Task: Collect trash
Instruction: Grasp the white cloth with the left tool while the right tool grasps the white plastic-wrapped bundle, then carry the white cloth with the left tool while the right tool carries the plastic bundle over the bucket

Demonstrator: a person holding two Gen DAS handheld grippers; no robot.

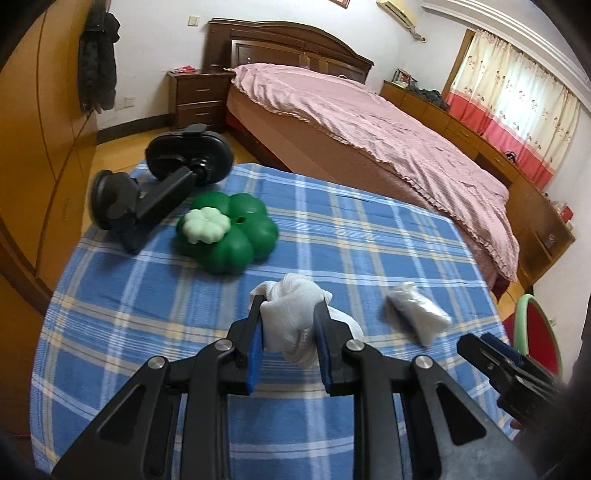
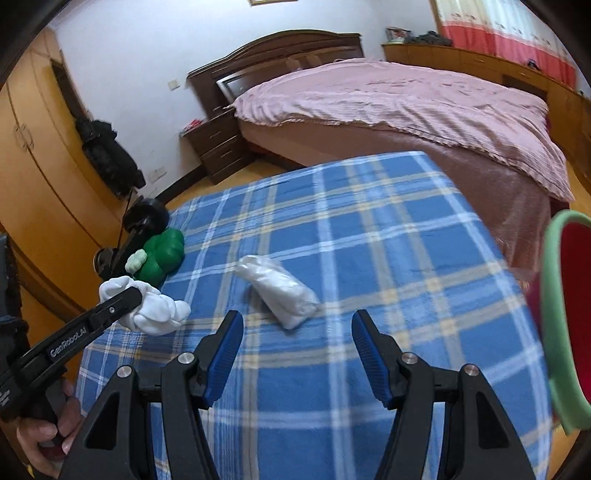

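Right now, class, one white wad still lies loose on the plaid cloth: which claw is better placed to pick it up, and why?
Right. The right claw stands open and empty with the loose wad just ahead of it. The left claw is already shut on the other wad.

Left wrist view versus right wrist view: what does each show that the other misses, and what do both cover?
Only the left wrist view shows the left gripper from behind, its blue pads pressed on the crumpled white tissue wad, and the wall air conditioner.

Only the right wrist view shows the right gripper with jaws apart and nothing between them, and the hand on the left gripper's handle.

Both show the blue plaid tablecloth, the clear plastic wrapper bundle, the green clover-shaped plastic container, the black phone mount and the pink-covered bed.
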